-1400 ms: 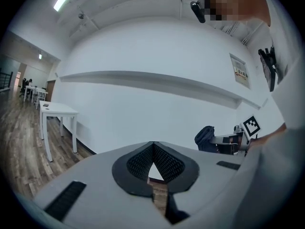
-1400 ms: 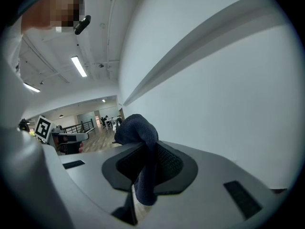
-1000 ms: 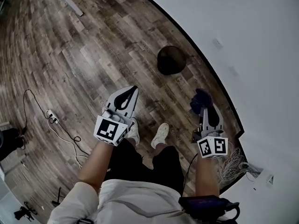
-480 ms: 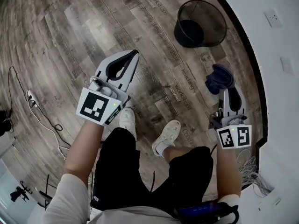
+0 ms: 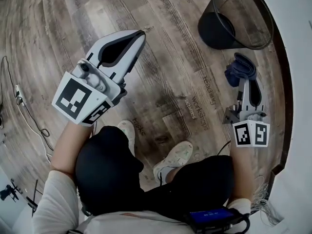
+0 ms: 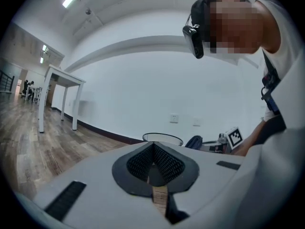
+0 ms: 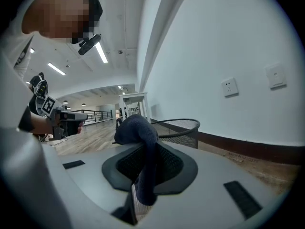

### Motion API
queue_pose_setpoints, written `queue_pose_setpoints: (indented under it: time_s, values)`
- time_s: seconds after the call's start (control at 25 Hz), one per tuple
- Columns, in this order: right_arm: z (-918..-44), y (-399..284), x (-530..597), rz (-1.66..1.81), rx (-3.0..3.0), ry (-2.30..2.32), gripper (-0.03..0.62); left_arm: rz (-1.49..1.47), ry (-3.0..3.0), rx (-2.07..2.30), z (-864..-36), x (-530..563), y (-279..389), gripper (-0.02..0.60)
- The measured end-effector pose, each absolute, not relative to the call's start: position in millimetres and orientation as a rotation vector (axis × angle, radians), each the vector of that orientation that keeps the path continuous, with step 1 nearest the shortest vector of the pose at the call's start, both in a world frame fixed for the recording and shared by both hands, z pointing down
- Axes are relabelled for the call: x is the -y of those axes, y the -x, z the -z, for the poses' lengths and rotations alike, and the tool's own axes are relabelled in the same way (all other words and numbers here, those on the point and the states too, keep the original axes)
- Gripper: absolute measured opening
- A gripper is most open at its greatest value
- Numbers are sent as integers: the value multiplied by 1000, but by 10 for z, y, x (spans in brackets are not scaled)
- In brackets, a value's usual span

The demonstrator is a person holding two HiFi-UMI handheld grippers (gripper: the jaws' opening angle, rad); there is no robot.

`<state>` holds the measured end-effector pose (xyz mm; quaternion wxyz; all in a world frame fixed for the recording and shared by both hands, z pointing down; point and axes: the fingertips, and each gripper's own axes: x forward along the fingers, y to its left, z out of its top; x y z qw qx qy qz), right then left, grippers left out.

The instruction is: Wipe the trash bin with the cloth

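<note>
Cloth (image 7: 138, 136) in right tool (image 7: 146, 152); only head view shows trash bin (image 5: 242, 14) interior.

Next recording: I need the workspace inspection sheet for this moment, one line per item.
surface: wood plank floor.
job's things: black mesh trash bin stands upright near the wall, apart from both tongs; dark blue cloth is not touching it.
clutter: one small dark thing at the lower left edge, too small to name.
grippers: left tongs shut, empty; right tongs shut on the cloth.
cables: a thin cable trails over the floor at the left.
surroundings: white wall with dark skirting; sockets; a white table farther off.
</note>
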<state>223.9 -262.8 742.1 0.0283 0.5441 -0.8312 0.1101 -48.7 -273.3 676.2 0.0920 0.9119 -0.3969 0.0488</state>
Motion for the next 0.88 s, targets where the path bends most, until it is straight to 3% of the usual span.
queue_pose_setpoints:
  time_s: [0.24,0.48,0.88]
  values:
    - [-8003,-1581,2864,-466,2581,-1661,58,-145,-2702,1130,-6840,2765,624,9]
    - [-7935,-930,3622,-535,2599,-1698,58,-198,-2688,1051,-6913,2582,688,9]
    - [-7976,-1542,3402,-697,2551,-1836,58,-180,-2688,960,-6984,2565,588,9]
